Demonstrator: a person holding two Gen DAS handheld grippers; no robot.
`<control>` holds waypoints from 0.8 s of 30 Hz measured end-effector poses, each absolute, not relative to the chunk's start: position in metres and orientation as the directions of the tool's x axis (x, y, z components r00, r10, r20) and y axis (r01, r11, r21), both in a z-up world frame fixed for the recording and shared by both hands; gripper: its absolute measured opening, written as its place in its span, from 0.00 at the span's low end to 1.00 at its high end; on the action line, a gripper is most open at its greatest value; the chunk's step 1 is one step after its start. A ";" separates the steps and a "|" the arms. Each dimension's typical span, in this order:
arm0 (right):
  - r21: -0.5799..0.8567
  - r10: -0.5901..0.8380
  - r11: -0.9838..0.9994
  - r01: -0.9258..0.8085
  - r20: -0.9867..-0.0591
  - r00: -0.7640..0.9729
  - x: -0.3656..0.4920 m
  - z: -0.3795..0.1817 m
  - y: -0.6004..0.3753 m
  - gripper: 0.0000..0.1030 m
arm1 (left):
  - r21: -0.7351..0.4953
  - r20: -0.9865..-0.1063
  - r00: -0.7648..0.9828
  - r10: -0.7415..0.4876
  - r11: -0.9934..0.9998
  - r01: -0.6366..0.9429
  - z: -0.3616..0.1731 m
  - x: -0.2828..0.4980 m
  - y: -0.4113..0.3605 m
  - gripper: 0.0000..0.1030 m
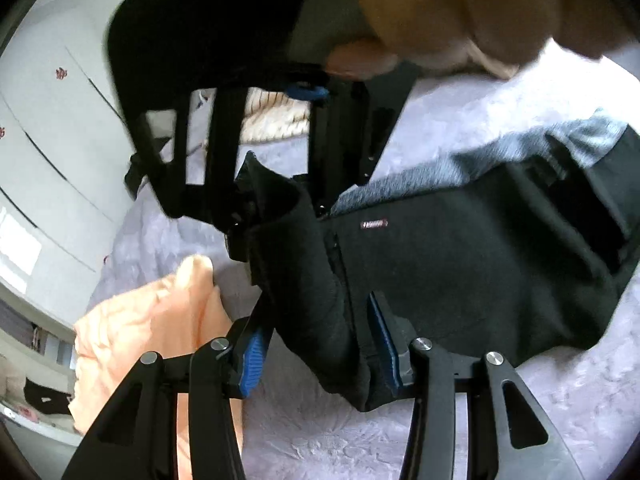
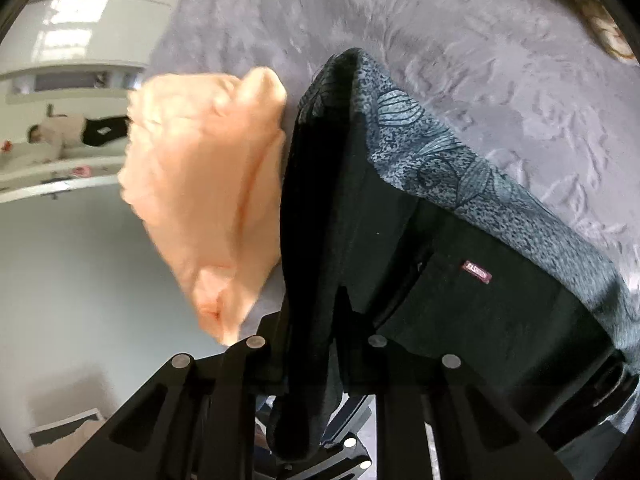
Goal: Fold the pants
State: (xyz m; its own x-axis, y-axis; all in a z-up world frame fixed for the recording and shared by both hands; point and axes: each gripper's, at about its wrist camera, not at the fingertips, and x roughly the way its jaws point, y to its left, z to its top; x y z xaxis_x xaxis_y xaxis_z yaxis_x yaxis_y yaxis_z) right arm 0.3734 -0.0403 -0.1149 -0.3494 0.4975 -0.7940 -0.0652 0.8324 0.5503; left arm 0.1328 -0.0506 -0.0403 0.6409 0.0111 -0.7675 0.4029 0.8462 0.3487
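I see the grey bedspread point(image 2: 460, 40) under everything. On it the black pants point(image 1: 460, 260) lie folded over a blue-grey patterned layer, next to a peach garment point(image 2: 200, 184). My right gripper point(image 2: 316, 344) is clamped on a raised edge of the pants. My left gripper point(image 1: 316, 344) has its blue pads spread, the pants' lower edge between them, ungripped.

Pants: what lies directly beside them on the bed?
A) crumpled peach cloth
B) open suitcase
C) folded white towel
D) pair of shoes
A: the right wrist view shows a peach cloth bunched against the edge of the black pants on the grey bed cover.
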 end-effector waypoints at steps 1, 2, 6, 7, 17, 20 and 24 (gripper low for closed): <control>0.569 0.520 0.820 -0.063 -0.786 -0.334 0.372 -0.106 -0.047 0.18 | 0.338 -0.764 0.645 -0.002 0.850 0.404 -0.033 0.133 -0.053 0.47; 0.588 0.543 0.806 -0.061 -0.777 -0.319 0.371 -0.101 -0.053 0.18 | 0.329 -0.763 0.646 -0.012 0.853 0.405 -0.028 0.133 -0.055 0.47; 0.654 0.623 0.755 -0.049 -0.739 -0.257 0.365 -0.075 -0.081 0.18 | 0.293 -0.749 0.660 -0.057 0.865 0.407 0.003 0.130 -0.070 0.47; 0.673 0.647 0.738 -0.049 -0.726 -0.233 0.361 -0.065 -0.091 0.18 | 0.288 -0.744 0.665 -0.066 0.866 0.408 0.011 0.128 -0.076 0.47; 0.789 0.788 0.614 -0.028 -0.615 -0.031 0.323 -0.002 -0.215 0.19 | 0.260 -0.707 0.689 -0.163 0.845 0.467 0.069 0.104 -0.157 0.47; 0.805 0.805 0.593 -0.014 -0.592 0.032 0.306 0.007 -0.252 0.20 | 0.257 -0.700 0.686 -0.199 0.826 0.502 0.079 0.095 -0.192 0.47; 0.824 0.817 0.567 0.022 -0.565 0.115 0.281 0.011 -0.312 0.21 | 0.255 -0.700 0.666 -0.256 0.782 0.569 0.082 0.081 -0.241 0.47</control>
